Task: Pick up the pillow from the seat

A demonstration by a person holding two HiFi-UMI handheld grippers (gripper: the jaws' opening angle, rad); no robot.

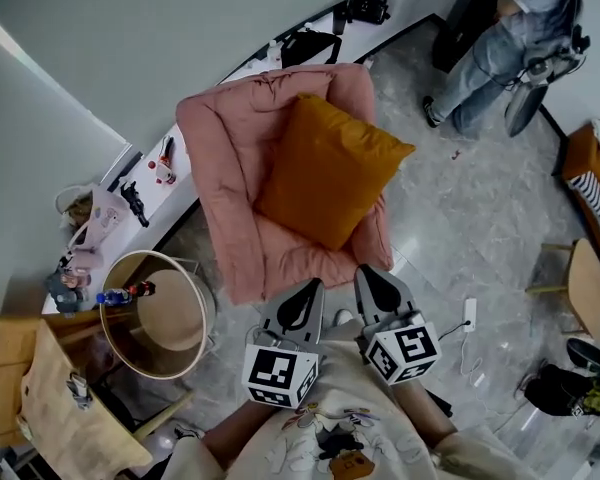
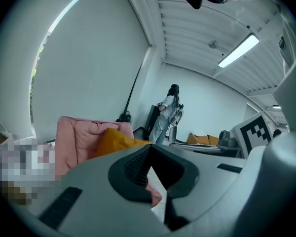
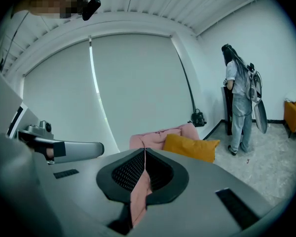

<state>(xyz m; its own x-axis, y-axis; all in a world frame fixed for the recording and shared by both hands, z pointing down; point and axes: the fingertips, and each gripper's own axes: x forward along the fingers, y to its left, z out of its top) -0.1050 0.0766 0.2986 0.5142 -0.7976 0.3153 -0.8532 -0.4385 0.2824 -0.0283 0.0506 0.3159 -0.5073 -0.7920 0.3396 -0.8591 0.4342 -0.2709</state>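
An orange pillow (image 1: 330, 168) leans tilted on the seat of a pink armchair (image 1: 225, 158). It also shows in the left gripper view (image 2: 116, 139) and the right gripper view (image 3: 190, 147). My left gripper (image 1: 302, 306) and right gripper (image 1: 378, 286) hover side by side just short of the chair's front edge, both apart from the pillow. The left gripper (image 2: 150, 149) has its jaws closed tip to tip with nothing held. The right gripper (image 3: 144, 153) is likewise shut and empty, with the chair (image 3: 155, 136) visible beyond it.
A round wooden side table (image 1: 160, 313) stands left of the chair. A white ledge (image 1: 150, 183) with bags and small items runs along the wall. A person (image 1: 490, 48) stands at the far right. A power strip (image 1: 469, 315) lies on the floor, with chairs (image 1: 590, 288) at the right.
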